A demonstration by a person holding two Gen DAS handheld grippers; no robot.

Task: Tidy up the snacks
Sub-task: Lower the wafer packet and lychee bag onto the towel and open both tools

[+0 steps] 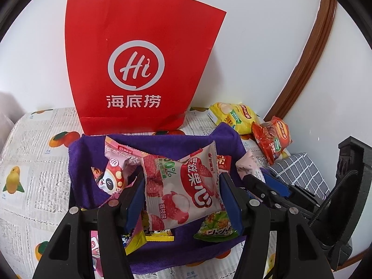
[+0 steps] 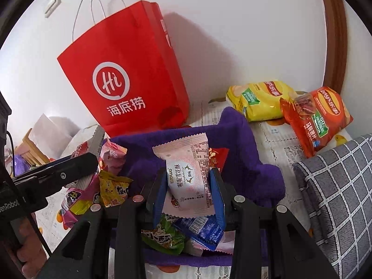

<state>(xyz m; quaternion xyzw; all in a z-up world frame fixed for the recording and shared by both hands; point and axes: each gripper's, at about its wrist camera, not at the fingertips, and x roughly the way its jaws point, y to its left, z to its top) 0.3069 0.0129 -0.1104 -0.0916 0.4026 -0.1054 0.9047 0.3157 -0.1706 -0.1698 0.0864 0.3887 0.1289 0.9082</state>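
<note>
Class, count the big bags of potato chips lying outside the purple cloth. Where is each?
2. The yellow chip bag lies by the wall behind the purple cloth; the orange-red chip bag overlaps its right end. Others may be hidden.

A red paper carrier bag with cord handles [image 1: 139, 69] stood upright against the white wall [image 1: 267, 34], at the back of the fruit-printed tablecloth [image 1: 30, 162]. Directly before it lay a purple cloth bin [image 1: 83, 158] holding small snack packets. To the right of the bag, behind the bin's right corner, lay a yellow crisp bag [image 2: 260, 100], and an orange crisp bag [image 2: 318, 118] overlapped its right end. A grey checked cushion [image 2: 337, 186] sat right of the bin.
</note>
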